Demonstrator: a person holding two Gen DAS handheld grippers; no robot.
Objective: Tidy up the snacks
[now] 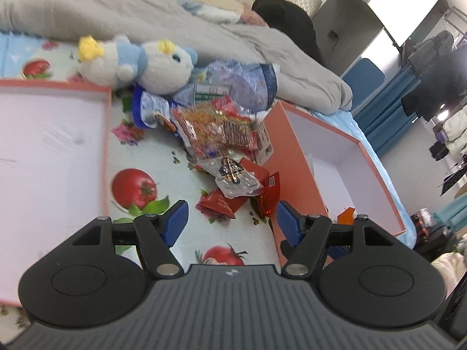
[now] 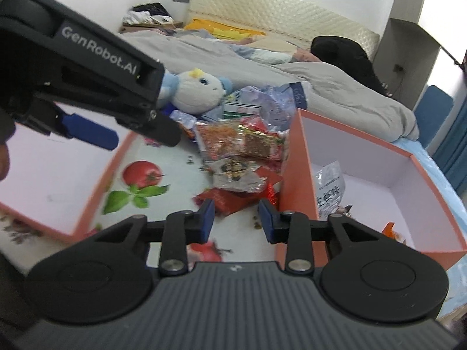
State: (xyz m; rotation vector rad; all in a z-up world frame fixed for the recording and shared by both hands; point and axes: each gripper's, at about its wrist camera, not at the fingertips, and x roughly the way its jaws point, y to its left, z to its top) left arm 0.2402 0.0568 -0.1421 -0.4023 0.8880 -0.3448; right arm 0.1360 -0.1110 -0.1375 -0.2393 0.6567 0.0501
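A heap of snack packets lies on the tomato-print sheet between two orange boxes. It includes red packets [image 1: 219,204] [image 2: 221,199], a clear packet with a dark label [image 1: 233,175] [image 2: 233,172], an orange-red bag [image 1: 210,128] [image 2: 221,143] and a pale blue bag [image 1: 236,87]. My left gripper [image 1: 230,208] hangs open just short of the red packets, with nothing between its fingers. My right gripper [image 2: 236,205] is also open and empty, near the same red packets. The deep box [image 1: 294,157] [image 2: 297,169] on the right holds a white packet [image 2: 331,186] and an orange one [image 2: 392,230].
A shallow orange tray [image 1: 106,145] [image 2: 96,186] lies at the left. A white and blue plush toy [image 1: 140,64] [image 2: 198,90] rests behind the heap. A grey duvet [image 1: 175,29] and a black garment [image 2: 344,52] lie beyond. The left gripper's blue pad [image 2: 93,134] reaches over the tray.
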